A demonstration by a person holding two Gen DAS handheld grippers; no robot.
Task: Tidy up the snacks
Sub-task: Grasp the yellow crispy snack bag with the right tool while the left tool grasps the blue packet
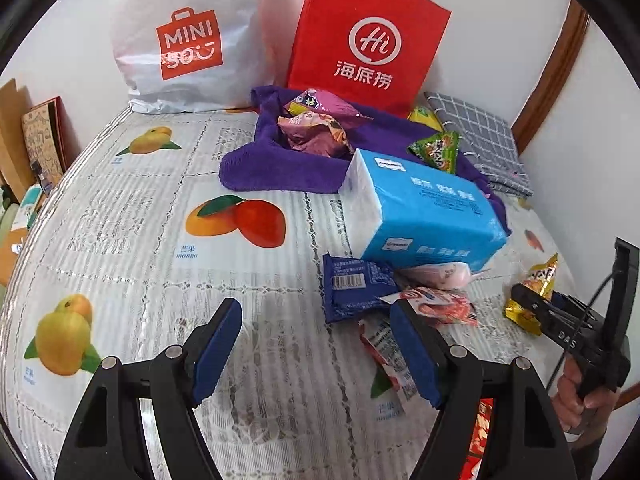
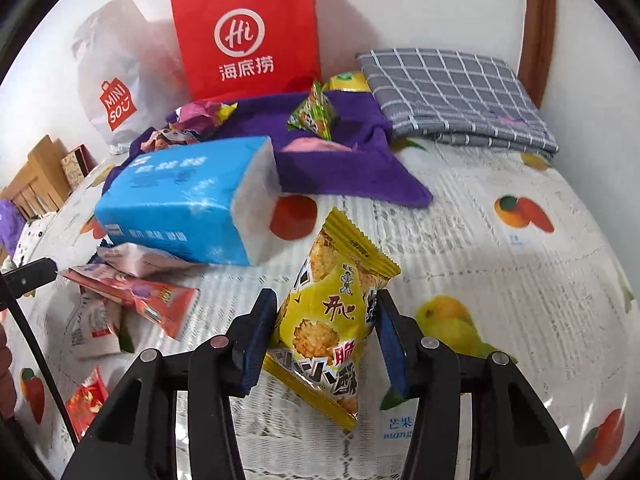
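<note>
The yellow packet (image 2: 334,320) is clamped between the right gripper (image 2: 320,340) jaws; it should be lifted gently, not crushed. The left gripper (image 1: 316,344) is released, empty.

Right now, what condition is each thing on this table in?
Yellow snack packet: upright, pinched between the right fingers.
Left fingers: apart, holding nothing.
Blue tissue pack: tilted, propped on packets.
Purple cloth: rumpled, snacks on it.
Red paper bag: standing.
Checked cloth: folded.
</note>
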